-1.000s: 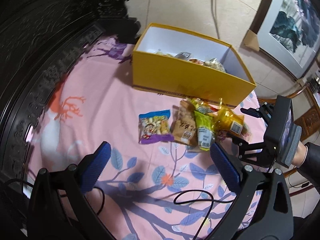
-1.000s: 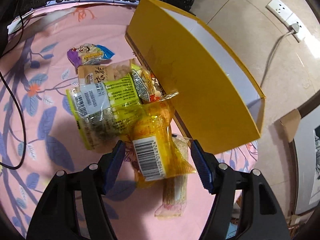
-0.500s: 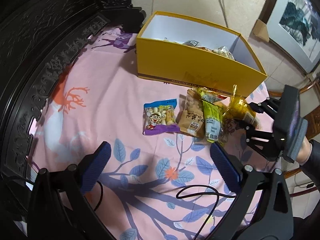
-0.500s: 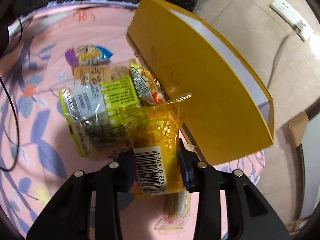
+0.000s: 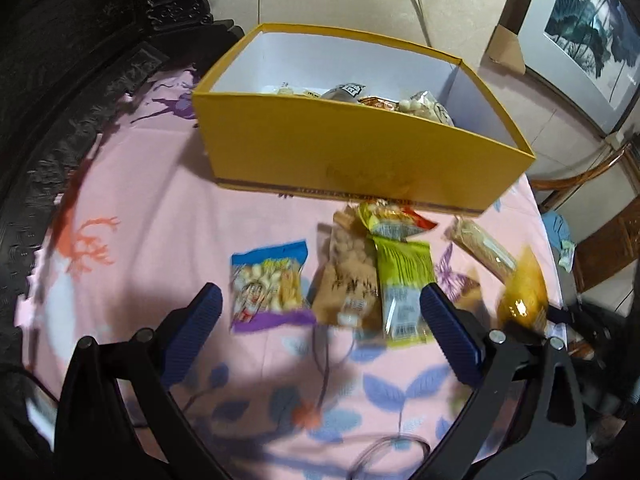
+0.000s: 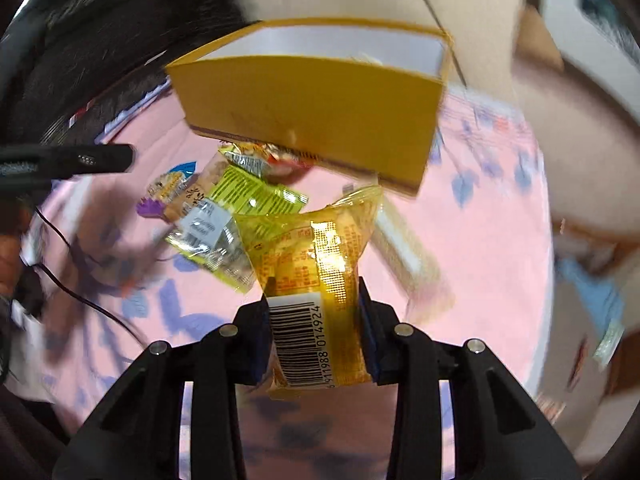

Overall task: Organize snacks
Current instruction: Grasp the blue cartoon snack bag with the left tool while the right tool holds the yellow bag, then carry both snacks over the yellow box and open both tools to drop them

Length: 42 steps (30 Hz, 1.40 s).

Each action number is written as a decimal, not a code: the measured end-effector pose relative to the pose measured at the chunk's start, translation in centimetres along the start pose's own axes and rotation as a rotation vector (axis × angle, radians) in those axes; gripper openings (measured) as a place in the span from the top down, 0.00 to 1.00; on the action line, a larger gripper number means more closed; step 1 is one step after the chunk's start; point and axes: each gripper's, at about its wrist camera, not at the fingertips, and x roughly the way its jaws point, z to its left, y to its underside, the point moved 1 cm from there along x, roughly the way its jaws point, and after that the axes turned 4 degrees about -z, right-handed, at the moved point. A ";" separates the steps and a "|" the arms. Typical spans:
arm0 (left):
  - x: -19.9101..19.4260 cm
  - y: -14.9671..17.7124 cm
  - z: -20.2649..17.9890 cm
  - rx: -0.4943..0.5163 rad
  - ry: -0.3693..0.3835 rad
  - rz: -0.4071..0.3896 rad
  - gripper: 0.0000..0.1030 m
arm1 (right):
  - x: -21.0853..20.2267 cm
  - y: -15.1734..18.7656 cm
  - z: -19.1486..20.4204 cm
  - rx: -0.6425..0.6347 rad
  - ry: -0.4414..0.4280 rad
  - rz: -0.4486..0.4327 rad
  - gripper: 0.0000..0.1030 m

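Gripping the yellow packet, the right tongs are faced by the box straight ahead; the left tongs are held released.

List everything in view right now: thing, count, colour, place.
box: 1, yellow with white inside, far end of cloth, holds several snacks
cloth: 1, pink with blue leaves, under everything
blue-purple pack: 1, on cloth, leftmost of the row
brown pack: 1, beside it
green pack: 1, next right
yellow-red pack: 1, against the box front
long stick pack: 1, pale, on cloth at right
amber pack: 1, off the cloth, in the right gripper
cable: 1, black, near edge
left hand-held gripper: open, above the row
right hand-held gripper: shut on amber pack
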 end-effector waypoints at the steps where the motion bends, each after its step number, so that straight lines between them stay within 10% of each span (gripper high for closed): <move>1: 1.1 0.1 0.6 -0.003 -0.017 0.013 0.02 | 0.1 0.2 0.2 0.000 0.007 0.009 0.64; 12: 7.9 0.9 6.5 -0.165 -0.055 0.163 0.27 | 0.1 -1.4 3.4 0.017 0.026 0.003 0.64; 42: 1.5 -1.3 2.9 0.015 -0.044 0.001 0.52 | -4.1 -3.2 4.9 0.018 0.152 -0.142 0.64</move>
